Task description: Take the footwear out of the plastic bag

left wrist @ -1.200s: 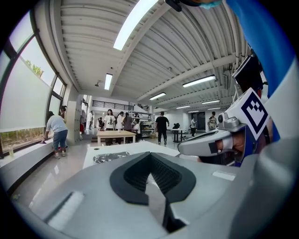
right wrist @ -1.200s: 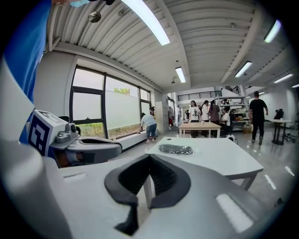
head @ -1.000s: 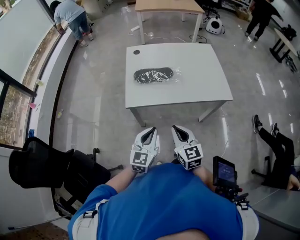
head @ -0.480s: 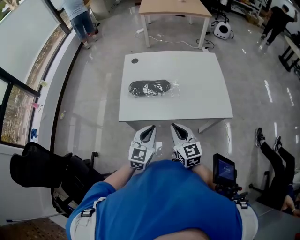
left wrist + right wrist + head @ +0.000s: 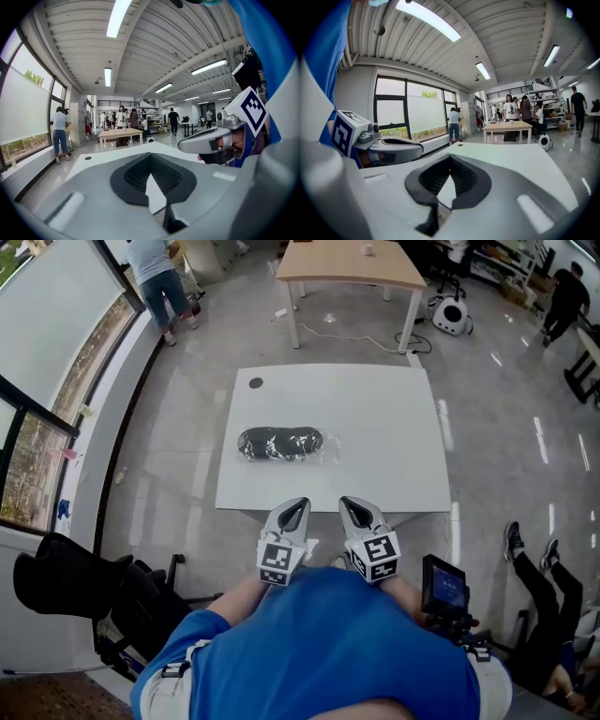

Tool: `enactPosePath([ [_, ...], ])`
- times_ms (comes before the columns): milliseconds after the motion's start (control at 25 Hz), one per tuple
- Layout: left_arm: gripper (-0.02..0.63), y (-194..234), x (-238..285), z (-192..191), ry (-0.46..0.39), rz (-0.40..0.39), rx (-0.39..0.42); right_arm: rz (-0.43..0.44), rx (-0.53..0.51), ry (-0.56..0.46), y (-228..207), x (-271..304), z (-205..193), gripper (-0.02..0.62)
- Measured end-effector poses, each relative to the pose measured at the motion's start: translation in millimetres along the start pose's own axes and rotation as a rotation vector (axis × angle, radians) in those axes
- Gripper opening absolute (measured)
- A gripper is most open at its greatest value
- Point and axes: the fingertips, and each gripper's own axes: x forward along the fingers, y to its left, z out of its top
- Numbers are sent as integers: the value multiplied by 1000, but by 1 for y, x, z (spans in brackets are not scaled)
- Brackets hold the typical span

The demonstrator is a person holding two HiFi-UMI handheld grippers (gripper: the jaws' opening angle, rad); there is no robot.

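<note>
1. So, your left tongs (image 5: 296, 508) and right tongs (image 5: 351, 507) are pinched shut, empty, at the table (image 5: 394, 456) edge.
2. Open them, pin the plastic bag (image 5: 328, 444) lying left of centre, tug the footwear (image 5: 277, 443) out.

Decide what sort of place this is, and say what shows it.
Probably an open workshop or lab hall: a polished floor with spaced work tables, a white table and a wooden table, strip lights on a ribbed ceiling, and people standing about.
</note>
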Motion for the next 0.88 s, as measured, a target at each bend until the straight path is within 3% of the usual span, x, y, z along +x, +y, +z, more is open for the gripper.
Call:
enactPosePath([
  [400,6,24,42,12,-2,1,2,14,18,13,-31,33,7,3],
  [880,6,113,89,12,-11,-63,-2,-48,0,29,-40,119,36,3],
])
